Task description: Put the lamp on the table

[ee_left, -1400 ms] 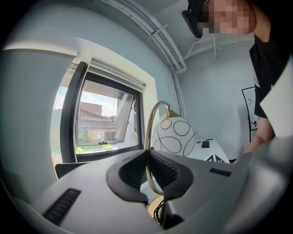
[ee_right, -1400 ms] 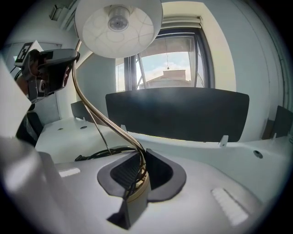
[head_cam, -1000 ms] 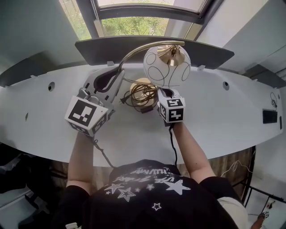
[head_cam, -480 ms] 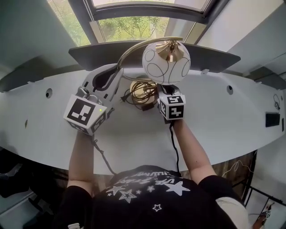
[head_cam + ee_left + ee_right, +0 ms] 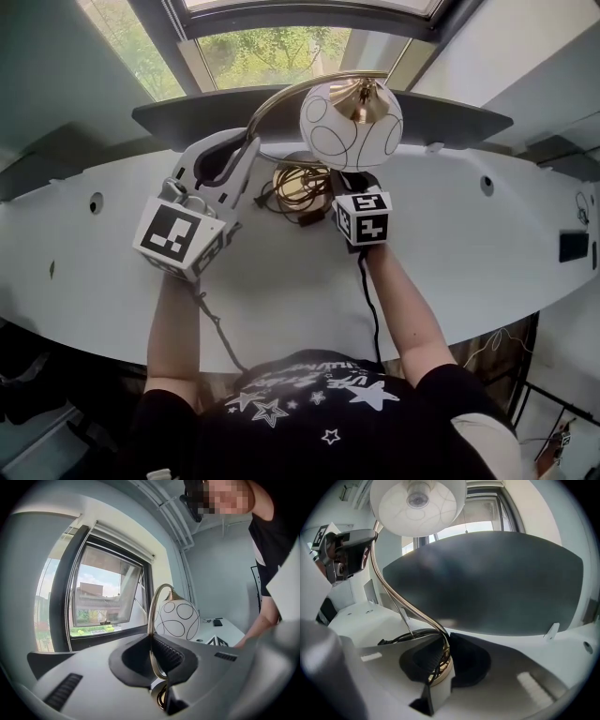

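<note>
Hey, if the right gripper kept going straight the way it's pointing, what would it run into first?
The right gripper clamps the lamp base; beyond it, probably the dark panel at the back of the table, though depth is unclear.

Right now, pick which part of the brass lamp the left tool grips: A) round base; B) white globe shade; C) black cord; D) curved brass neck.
D: the left gripper view shows the left tool shut on the curved brass neck.
</note>
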### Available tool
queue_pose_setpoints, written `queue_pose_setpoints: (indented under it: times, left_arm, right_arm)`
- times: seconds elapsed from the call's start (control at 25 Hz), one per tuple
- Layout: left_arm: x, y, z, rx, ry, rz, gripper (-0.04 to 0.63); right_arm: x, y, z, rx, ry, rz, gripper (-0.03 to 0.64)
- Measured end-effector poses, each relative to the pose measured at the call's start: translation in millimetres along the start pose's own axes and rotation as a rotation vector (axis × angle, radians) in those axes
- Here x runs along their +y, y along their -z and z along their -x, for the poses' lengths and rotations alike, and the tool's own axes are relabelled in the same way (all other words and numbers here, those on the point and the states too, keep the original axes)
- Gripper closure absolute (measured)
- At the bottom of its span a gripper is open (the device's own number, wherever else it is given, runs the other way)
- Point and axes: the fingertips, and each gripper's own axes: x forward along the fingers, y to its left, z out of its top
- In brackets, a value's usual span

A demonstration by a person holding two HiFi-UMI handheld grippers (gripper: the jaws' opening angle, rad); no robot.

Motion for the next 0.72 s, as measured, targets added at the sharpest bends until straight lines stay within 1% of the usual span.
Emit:
queue_pose_setpoints:
  times: [0.2, 0.4, 0.52, 0.64, 0.72]
  left_arm:
    - [3.5, -3.3, -5.9, -0.012, 0.008, 0.014, 0.565]
    - [-1.4, -7.9, -6.9, -0.019, 0.013, 0.004, 0.565]
    - [-0.9, -6.3, -7.1, -0.023, 0.005, 0.011, 0.565]
    - [1.9, -2.6, -6.8, -0.009, -0.011, 0.011, 0.565]
    - [1.7, -0.5, -6.4, -0.019, -0.011, 0.010, 0.565]
  right_arm:
    - [-1.8, -2.7, -5.3, -0.002, 0.001, 0.004, 0.577]
    - [1.1, 3.1, -1.6, -0.003, 0.003, -0.002, 0.577]
    - [0.9, 4.3, -1.5, -0.003, 0.003, 0.009, 0.577]
    - [0.8, 4.4, -2.4, -0.007, 0.002, 0.017, 0.577]
    - [0.7, 5.2, -2.7, -0.007, -0.002, 0.011, 0.577]
